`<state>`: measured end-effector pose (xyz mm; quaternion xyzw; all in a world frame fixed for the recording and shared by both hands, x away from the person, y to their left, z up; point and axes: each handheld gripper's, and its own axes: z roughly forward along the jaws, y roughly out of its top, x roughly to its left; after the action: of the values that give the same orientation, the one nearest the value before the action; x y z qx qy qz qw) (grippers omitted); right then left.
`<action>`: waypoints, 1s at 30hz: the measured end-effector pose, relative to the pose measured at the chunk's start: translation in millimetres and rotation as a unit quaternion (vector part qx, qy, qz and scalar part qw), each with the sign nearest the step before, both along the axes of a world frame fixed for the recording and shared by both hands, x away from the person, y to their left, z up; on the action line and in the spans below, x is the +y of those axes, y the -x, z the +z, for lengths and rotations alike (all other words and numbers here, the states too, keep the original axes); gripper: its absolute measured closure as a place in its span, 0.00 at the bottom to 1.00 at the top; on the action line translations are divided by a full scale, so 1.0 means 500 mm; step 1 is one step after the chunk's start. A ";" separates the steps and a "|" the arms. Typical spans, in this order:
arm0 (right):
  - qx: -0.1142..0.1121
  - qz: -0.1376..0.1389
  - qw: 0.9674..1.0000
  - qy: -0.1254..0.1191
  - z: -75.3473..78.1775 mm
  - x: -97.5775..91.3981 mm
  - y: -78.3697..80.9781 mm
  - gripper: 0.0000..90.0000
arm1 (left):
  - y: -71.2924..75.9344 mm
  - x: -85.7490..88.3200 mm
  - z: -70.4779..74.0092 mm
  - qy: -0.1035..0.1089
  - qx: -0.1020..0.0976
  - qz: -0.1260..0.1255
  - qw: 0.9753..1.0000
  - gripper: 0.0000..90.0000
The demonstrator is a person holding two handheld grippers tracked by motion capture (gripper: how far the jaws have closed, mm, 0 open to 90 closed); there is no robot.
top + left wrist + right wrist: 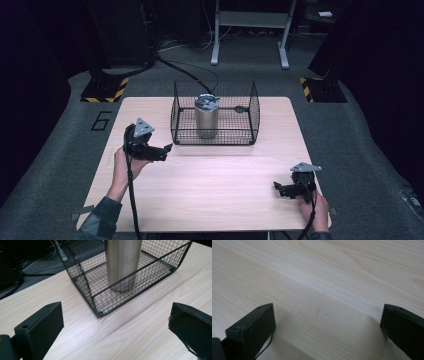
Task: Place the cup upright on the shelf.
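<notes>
Left gripper, jaws wide and empty, nears the wire basket; clipping its rim could perhaps topple the steel tumbler.

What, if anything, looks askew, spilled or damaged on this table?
Nothing stands out. The steel tumbler stands upright inside the wire basket, which sits flat on the table. The left gripper and right gripper are both open, holding nothing.
</notes>
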<state>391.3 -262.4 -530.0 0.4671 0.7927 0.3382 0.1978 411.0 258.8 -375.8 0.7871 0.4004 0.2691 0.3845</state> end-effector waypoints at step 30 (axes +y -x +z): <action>0.001 0.001 1.000 0.000 0.000 0.000 0.000 0.00 | 0.080 0.165 -0.194 0.028 0.065 0.096 0.993 0.00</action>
<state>391.4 -262.5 -529.9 0.4664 0.7936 0.3376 0.1965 370.9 341.4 -472.9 0.7501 0.5052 0.2416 0.3517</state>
